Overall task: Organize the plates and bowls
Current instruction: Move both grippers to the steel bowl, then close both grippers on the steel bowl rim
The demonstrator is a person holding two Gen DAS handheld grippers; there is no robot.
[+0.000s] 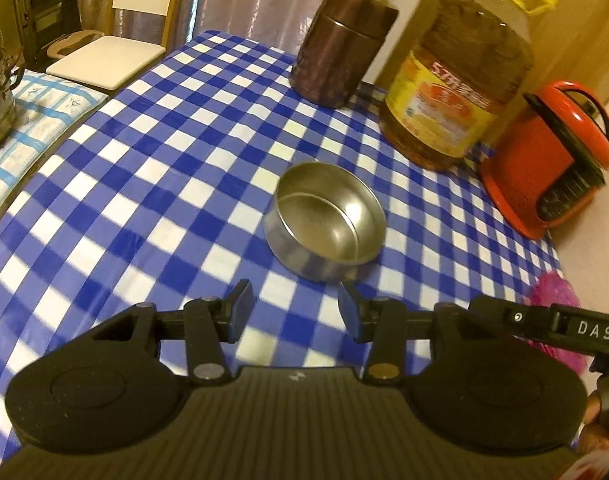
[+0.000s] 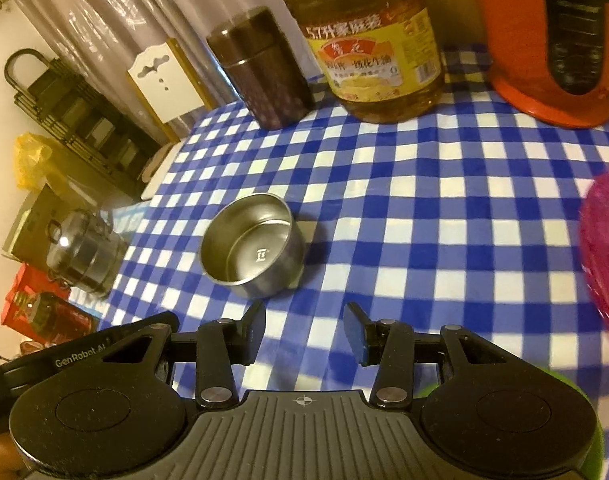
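We hold the left gripper (image 1: 292, 309) with its jaws parted and nothing between them, above the blue-and-white checked worktop (image 1: 152, 184). Just ahead of its fingertips, slightly to the right, a steel bowl (image 1: 325, 219) sits upright and empty. Our right gripper (image 2: 304, 330) is likewise parted and empty; the same steel bowl (image 2: 251, 243) lies ahead of it and to the left, close to its left fingertip but apart from it.

Farther out stand a brown canister (image 1: 340, 40), an oil jug (image 1: 456, 80) with a yellow label, and an orange kettle (image 1: 552, 160); the right view cuts off the tops of jug and kettle. A pink thing (image 2: 606, 252) is clipped at the right edge of the right view; the left view shows only a blurred scrap of it behind the other gripper's body. Only the right view shows a green rim (image 2: 428, 390) peeking under the gripper, too hidden to identify. Both views are motion-blurred at the edges.
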